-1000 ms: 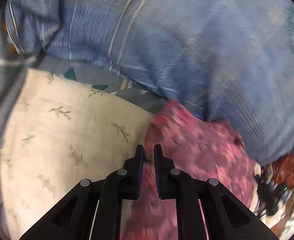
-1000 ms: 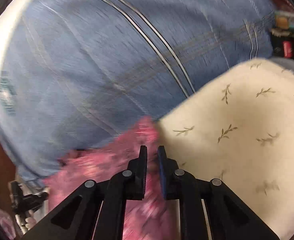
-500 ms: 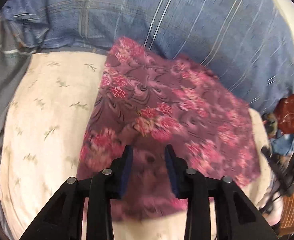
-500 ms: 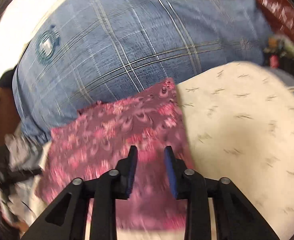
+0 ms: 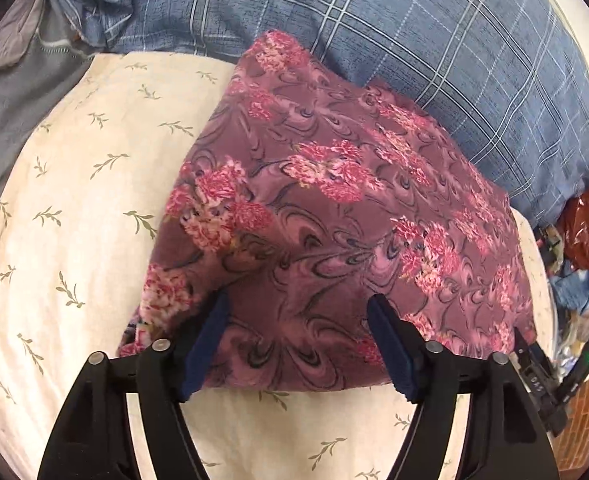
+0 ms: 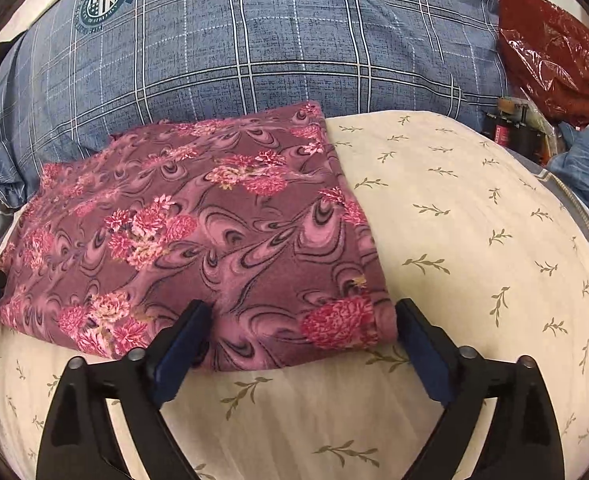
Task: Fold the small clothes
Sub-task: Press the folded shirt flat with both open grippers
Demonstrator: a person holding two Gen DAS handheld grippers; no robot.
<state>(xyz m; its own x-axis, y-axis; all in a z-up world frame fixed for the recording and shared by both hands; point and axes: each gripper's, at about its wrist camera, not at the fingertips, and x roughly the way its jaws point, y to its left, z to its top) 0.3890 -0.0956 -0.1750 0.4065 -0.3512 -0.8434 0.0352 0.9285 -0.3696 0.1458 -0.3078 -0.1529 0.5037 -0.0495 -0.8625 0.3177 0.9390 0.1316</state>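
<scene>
Maroon floral cloth [image 6: 198,240], folded, flat on cream leaf-print pillow [image 6: 474,240]; fills centre of both wrist views. Behind it, upper frame: blue plaid pillow [image 6: 274,40], touching cloth's far edge. Red plastic bag [image 6: 550,48] upper right of right wrist view, clutter beside it. Grey fabric [image 5: 18,92] upper left of left wrist view; black device with green light [image 5: 574,364] at lower right edge there. Left gripper [image 5: 297,312] at bottom centre, jaws just opened wide, near hem of cloth lying loose between pads [image 5: 206,344], unpinched. Right gripper [image 6: 302,322] likewise just spread, straddling cloth's near right corner, no clamp. Nothing lying over the cloth.
</scene>
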